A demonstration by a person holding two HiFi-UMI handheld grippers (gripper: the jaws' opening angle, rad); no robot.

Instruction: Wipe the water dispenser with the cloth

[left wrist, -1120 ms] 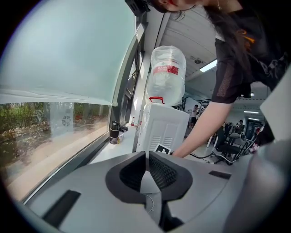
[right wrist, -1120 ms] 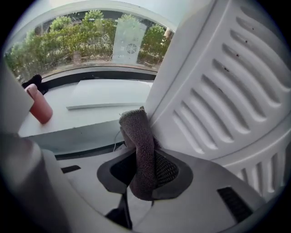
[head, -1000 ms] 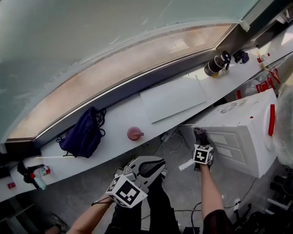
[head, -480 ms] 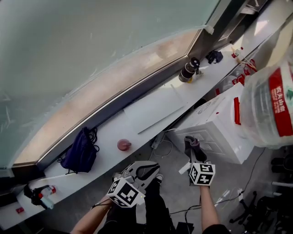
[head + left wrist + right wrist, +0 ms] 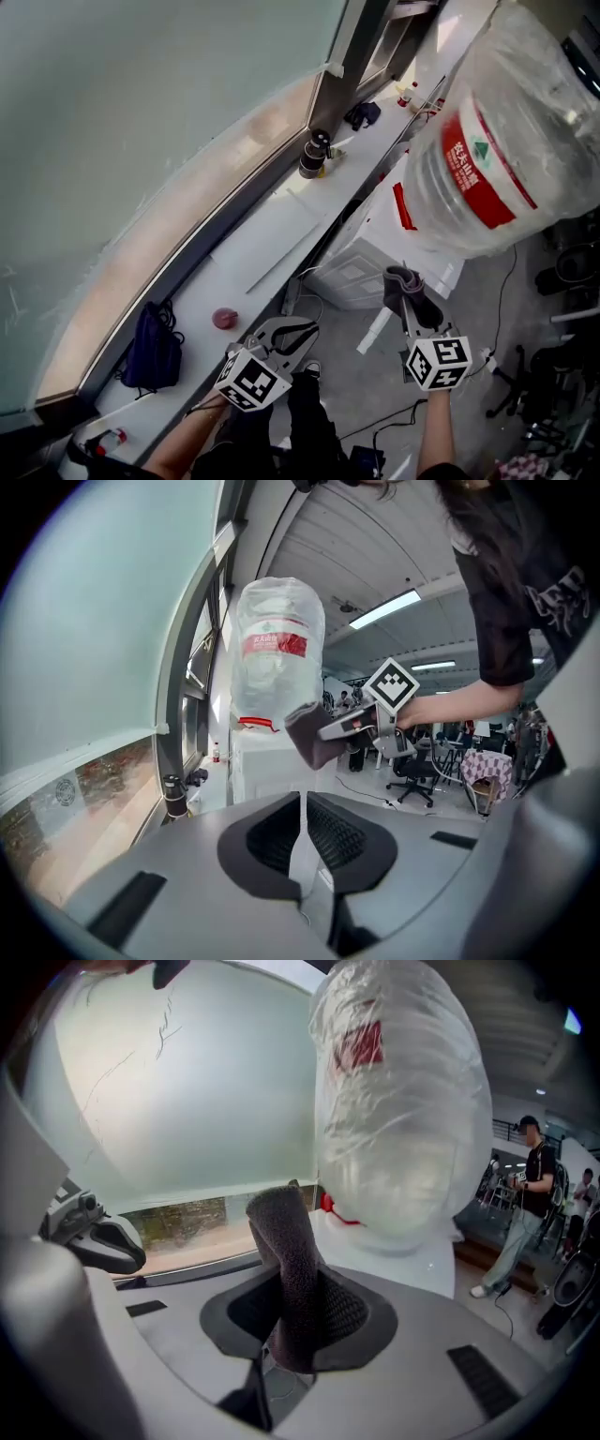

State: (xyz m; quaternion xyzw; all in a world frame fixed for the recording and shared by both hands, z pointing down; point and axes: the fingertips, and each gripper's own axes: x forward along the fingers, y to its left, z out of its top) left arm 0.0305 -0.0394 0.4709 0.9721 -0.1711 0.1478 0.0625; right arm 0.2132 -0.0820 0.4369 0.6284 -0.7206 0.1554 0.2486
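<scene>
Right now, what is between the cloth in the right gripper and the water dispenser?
Nothing: in the right gripper view the cloth pinched by the right gripper faces the water dispenser across bare air.

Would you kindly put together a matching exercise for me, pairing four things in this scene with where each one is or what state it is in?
Things:
1. cloth
2. water bottle
3. left hand-held gripper
4. dark blue bag

Places or states:
a. lying on the window ledge
b. shut, with nothing between its jaws
c. clamped in the right hand-held gripper
d. seated on top of the white water dispenser

Pairs: 1-c, 2-d, 3-b, 4-a.
</scene>
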